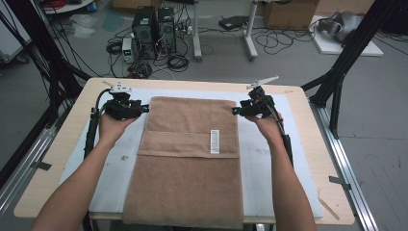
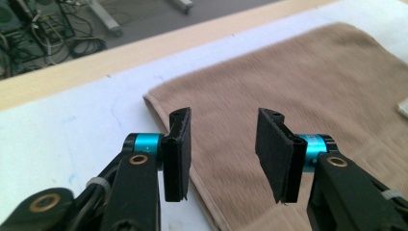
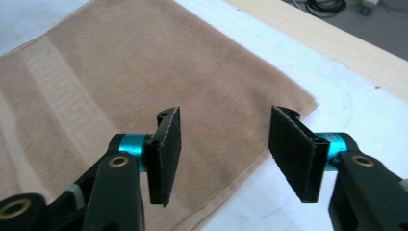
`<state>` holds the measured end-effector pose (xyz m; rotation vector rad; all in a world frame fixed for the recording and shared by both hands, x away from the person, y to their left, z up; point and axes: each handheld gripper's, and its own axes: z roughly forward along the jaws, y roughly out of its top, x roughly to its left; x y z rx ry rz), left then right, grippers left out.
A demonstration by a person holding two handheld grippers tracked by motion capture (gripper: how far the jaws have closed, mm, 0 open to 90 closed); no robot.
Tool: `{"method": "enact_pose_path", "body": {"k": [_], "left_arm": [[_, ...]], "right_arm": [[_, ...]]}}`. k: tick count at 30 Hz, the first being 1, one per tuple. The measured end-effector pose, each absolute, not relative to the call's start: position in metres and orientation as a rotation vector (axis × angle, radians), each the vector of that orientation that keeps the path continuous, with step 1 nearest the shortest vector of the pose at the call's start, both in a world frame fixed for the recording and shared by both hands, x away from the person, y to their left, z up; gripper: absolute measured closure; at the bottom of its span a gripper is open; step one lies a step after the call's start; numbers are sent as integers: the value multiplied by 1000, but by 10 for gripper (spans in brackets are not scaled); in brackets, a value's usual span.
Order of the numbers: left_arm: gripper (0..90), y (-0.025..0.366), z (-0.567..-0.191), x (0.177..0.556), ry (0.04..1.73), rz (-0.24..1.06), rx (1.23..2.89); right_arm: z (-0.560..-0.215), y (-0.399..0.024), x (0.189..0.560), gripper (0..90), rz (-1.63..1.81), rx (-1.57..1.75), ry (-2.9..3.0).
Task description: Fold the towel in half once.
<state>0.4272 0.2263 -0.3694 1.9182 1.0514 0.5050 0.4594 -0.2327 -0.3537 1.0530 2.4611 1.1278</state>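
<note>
The folded brown towel [image 1: 187, 163] lies flat; both claws [image 1: 144, 109] [image 1: 235, 111] gape, gripping nothing.

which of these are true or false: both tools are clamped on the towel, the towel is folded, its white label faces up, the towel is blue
Both tools are clamped on the towel: false. The left tool and right tool stand open above the towel, nothing between the jaws.
The towel is folded: true, a folded edge crosses its middle.
Its white label faces up: true.
The towel is blue: false, it is tan-brown, on a white mat.
</note>
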Motion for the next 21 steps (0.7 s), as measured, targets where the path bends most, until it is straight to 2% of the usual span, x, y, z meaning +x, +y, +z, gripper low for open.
{"method": "enact_pose_path", "body": {"k": [5,8,21], "left_arm": [[505,226,-379,408,1006,463,1948],[478,223,-387,394,974,455,1988],[474,220,-422,359,937,386,2071]], "right_arm": [[-362,-226,439,403,1080,1040,2524],[-366,-223,422,442,1107,988,2509],[-402,-225,383,475,1134,969,2552]]}}
